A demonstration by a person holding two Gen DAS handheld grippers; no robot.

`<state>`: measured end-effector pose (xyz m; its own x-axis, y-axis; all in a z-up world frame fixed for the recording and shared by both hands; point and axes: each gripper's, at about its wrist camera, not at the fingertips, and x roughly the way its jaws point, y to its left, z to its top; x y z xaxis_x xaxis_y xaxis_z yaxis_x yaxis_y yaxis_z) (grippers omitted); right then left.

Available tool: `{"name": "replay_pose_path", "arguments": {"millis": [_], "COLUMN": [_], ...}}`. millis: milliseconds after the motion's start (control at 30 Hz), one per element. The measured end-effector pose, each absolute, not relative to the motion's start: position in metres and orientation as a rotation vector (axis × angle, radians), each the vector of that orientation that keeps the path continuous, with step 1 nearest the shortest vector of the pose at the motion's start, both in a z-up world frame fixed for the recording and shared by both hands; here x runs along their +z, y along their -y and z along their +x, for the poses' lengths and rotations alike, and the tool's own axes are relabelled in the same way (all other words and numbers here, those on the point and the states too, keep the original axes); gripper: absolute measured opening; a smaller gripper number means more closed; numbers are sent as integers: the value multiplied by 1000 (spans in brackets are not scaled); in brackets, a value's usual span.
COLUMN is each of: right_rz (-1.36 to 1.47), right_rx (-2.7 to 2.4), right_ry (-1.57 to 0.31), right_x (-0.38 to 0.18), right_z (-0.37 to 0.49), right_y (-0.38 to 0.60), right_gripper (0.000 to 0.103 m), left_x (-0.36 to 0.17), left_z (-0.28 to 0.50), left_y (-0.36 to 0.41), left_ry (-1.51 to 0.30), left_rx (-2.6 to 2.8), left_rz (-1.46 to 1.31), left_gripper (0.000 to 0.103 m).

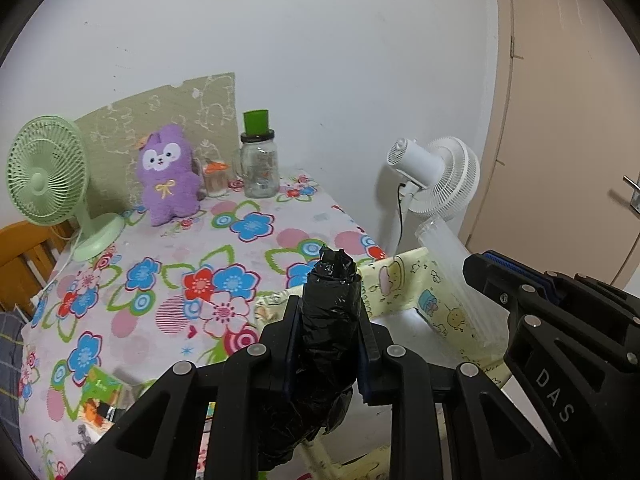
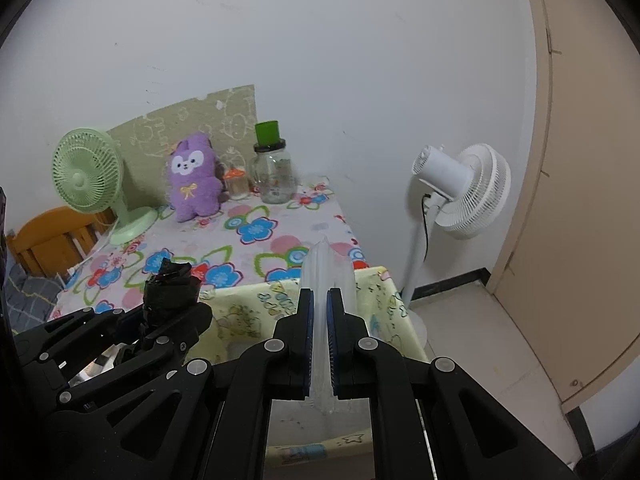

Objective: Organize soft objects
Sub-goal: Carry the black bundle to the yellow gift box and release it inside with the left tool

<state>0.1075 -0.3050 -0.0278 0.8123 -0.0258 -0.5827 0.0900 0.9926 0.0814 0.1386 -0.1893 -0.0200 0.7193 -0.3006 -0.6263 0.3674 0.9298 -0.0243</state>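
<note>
Left claw (image 1: 330, 320) clamped on crinkled black plastic-bag roll (image 1: 332, 304), right claw (image 2: 320, 336) clamped on clear folded plastic-bag stack (image 2: 326, 276), both long axes pointing ahead over pale-yellow cartoon-print box (image 2: 256, 312), flower-cloth desk (image 1: 168, 264) just beyond, left nearer.

Black claw (image 1: 330, 332) linkages, silver pivot screws, blue pads, "DAS" lettering

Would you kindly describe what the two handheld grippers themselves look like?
Both are matte black plastic linkages with open triangular cut-outs and round silver pivot pins. The left gripper has dark blue pads; the right gripper has ribbed bright blue pads and white "DAS" lettering on its side. No cables, hands or sleeves show.
</note>
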Motion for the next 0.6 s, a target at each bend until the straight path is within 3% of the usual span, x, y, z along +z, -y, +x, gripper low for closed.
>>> {"name": "replay_pose_path", "arguments": {"millis": [200,600], "right_rz": [117,141], "right_rx": [-45,-86], "right_ry": [-660,-719], "right_x": [-40,-56], "right_z": [116,126], "right_y": [314,331], "right_gripper": [9,15], "left_x": [-29,-41], "left_z": [148,158], "left_y": [203,211], "left_ry": [-685,-716], "left_rx": [-376,-351], "left_rz": [125,153], "left_gripper": [26,75]}}
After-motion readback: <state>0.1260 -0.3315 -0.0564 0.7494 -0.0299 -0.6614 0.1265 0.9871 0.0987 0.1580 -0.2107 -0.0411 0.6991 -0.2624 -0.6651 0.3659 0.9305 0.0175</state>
